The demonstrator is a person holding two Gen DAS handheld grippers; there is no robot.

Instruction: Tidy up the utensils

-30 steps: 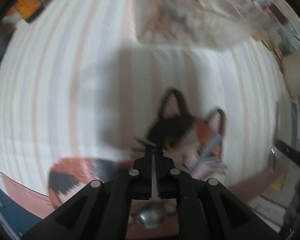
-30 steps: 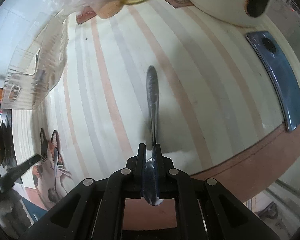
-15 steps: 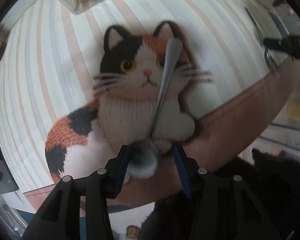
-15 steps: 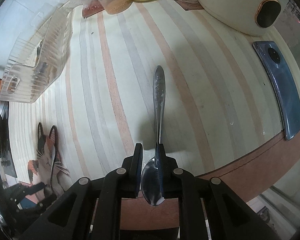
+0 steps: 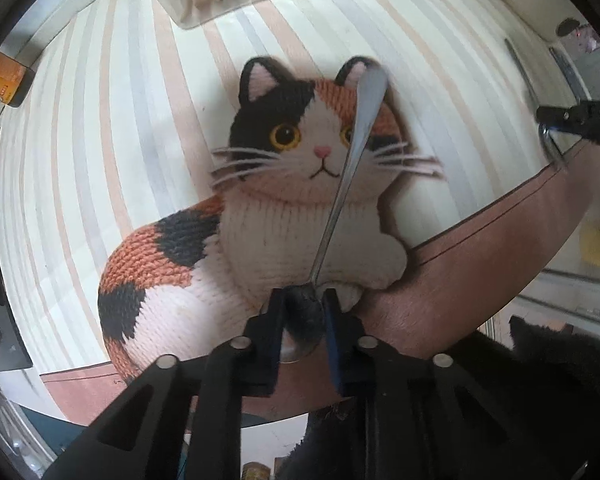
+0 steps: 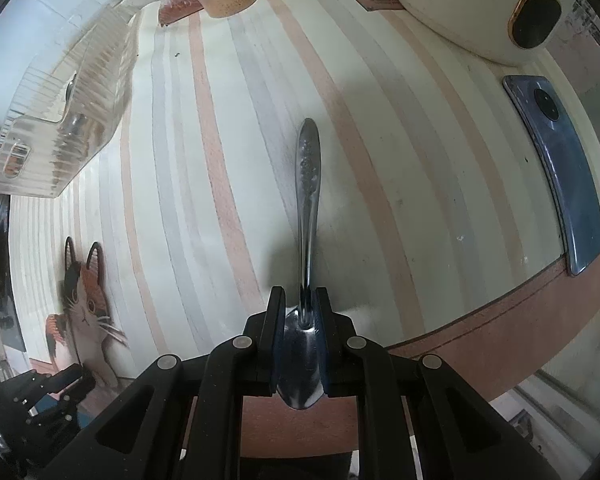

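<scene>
Left gripper (image 5: 303, 312), jaws just closing, pinches a spoon (image 5: 354, 160) by its bowl over the cat mat (image 5: 260, 240). Right of the mat, right gripper (image 6: 300, 322) clamps a second spoon (image 6: 309, 184) by its bowl, likely bound for the clear bin (image 6: 60, 120) behind the mat.

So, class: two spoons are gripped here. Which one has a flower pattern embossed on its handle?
The right gripper's spoon; the left gripper's spoon looks plain.

2 shiny steel spoons: one (image 5: 354, 168) handle-up across knitted cat mat (image 5: 180, 248); other (image 6: 308, 200) w/ embossed handle over striped tablecloth (image 6: 220, 160).
</scene>
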